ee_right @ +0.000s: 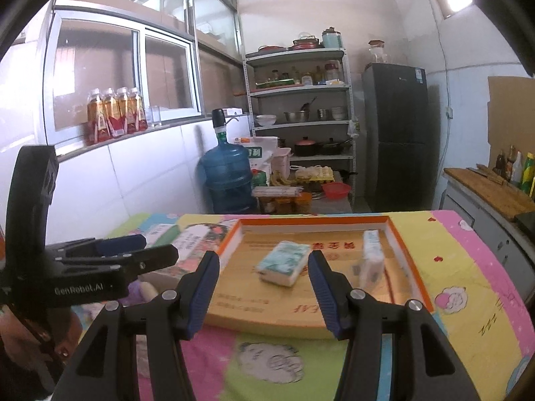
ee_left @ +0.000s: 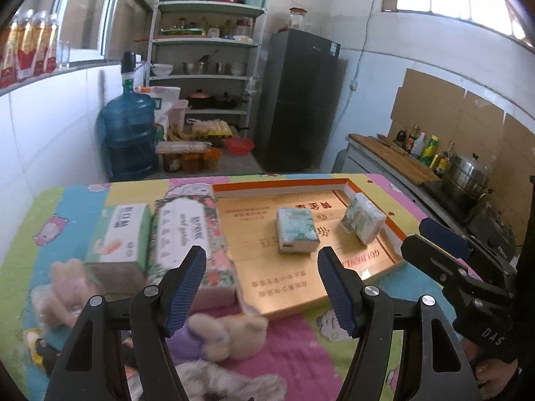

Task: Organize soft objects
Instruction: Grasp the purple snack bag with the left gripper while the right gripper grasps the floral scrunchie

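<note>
On patterned cloth: shallow cardboard tray, two plastic-wrapped tissue packs.

**Kitchen backdrop behind the table**

Blue water jug stands on the floor by the left tiled wall. Beside it, a white shelf rack carries pots and bowls. Dark fridge just right of the rack. Bottled drinks line the window ledge. Steel pot sits on the right-hand counter, sauce bottles behind it.
</note>
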Motion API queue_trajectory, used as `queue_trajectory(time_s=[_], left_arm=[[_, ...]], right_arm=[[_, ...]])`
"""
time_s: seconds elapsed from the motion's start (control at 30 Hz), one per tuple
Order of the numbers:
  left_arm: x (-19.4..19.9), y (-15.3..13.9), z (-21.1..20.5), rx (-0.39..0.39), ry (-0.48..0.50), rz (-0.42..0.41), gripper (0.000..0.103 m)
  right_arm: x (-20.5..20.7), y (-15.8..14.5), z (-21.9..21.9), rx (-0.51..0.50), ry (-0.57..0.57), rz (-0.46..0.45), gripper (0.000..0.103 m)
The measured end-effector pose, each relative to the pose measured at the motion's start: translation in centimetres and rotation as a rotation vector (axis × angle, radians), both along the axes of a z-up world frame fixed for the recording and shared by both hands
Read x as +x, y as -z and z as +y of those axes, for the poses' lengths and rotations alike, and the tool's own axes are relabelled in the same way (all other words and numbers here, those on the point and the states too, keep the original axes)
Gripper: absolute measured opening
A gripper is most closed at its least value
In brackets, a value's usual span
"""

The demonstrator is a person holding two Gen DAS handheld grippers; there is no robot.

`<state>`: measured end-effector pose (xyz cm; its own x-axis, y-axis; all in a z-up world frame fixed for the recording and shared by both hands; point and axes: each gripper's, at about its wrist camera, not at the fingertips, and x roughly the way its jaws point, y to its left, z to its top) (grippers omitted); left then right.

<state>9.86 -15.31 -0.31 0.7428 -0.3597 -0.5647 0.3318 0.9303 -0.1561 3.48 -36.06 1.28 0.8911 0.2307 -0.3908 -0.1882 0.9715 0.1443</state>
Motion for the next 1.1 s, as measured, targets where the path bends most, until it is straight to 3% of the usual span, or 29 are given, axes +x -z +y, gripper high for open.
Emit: queue_trajectory(time_s=[0.57, 1.1], left_arm=[[-5.9, -1.1, 10.3, 0.008, -0.117, -0.110, 0.071], [-8.1, 2.5, 17.7, -0.023, -0.178, -0.115, 0.071]], right_arm=[[-2.8, 0.6, 7.9, 0.011, -0.042, 0.047, 0.055], [-4.0, 5.6, 17.0, -0.088, -0.209, 0.163, 0.055]])
